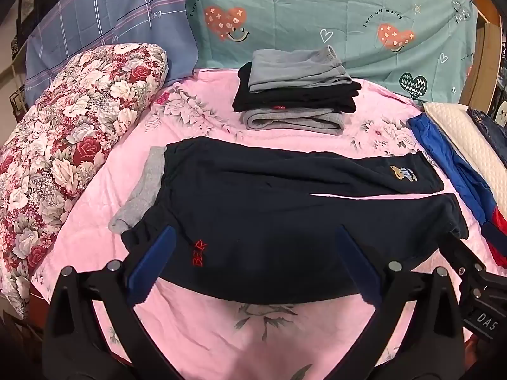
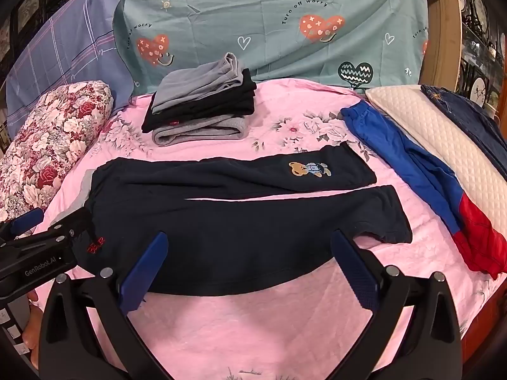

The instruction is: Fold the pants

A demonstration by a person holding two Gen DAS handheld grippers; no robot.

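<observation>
Pink bedsheet (image 1: 253, 342): both tongs (image 1: 253, 262) (image 2: 250, 266) gape over pants (image 1: 285, 221).

Setting: a home bedroom. Work surface is a bed (image 1: 196, 332) covered by a pink floral sheet, with a red-and-white rose-print pillow (image 1: 63, 145) at its left, a quilted cream pillow (image 2: 443, 158) at its right, and teal heart-print bedding (image 1: 317, 25) reading "Turn off worry" at the far side. Folded clothes stack (image 1: 294, 95) sits on the sheet; framed pictures and decorative plates (image 2: 481, 63) show at the room's edges.
</observation>
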